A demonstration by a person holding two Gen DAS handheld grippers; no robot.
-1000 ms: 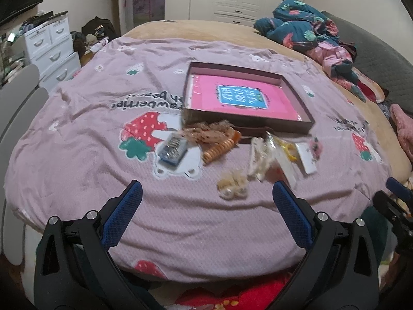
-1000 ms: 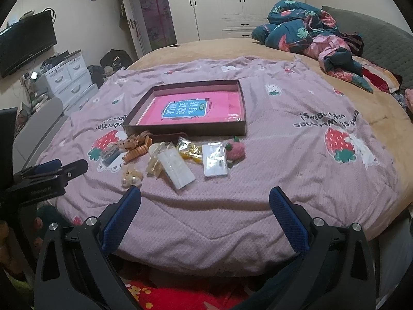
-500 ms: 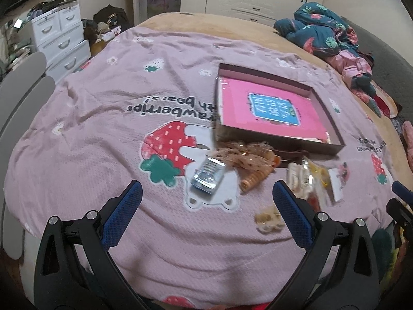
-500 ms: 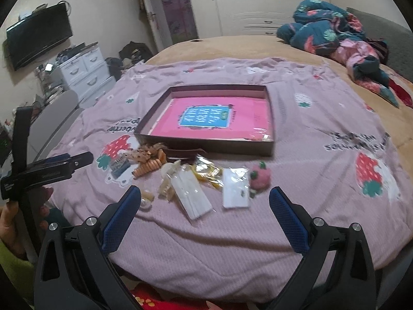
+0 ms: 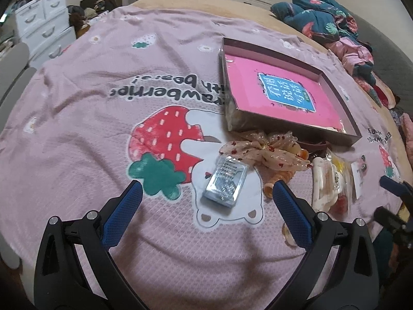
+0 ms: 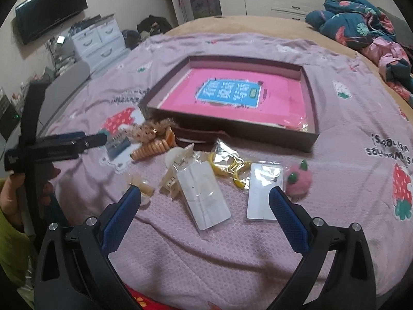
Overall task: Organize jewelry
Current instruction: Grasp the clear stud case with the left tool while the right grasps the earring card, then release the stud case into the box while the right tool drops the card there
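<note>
We hold our left gripper (image 5: 205, 199) low over the pink strawberry blanket (image 5: 85, 118), and its blue fingers (image 5: 121, 213) are spread wide with nothing between them. A small clear plastic packet of silver hair pins (image 5: 227, 180) lies on the blanket right between the finger tips, but they do not touch it. At 12 o'clock from the packet sits a see-through bow with red dots (image 5: 263, 149), and an orange curly hair tie (image 5: 280, 177) lies just beside the bow at its 5 o'clock. Farther up, at 1 o'clock, is the flat brown box with a pink bottom and a blue label (image 5: 286, 90); the bow touches its front wall. Our right gripper (image 6: 205, 199) is also spread wide and holds nothing. Between its tips lies a long white packet in clear plastic (image 6: 204, 196), with a cream hair claw (image 6: 175, 170) touching it at 10 o'clock. A second flat white packet (image 6: 263, 191) lies at 3 o'clock, near the right finger. A fuzzy pink ball with green leaves (image 6: 299, 178) sits just beside it. A yellow clip in a crinkly bag (image 6: 229, 164) lies at 12 o'clock, between the packets and the box.
</note>
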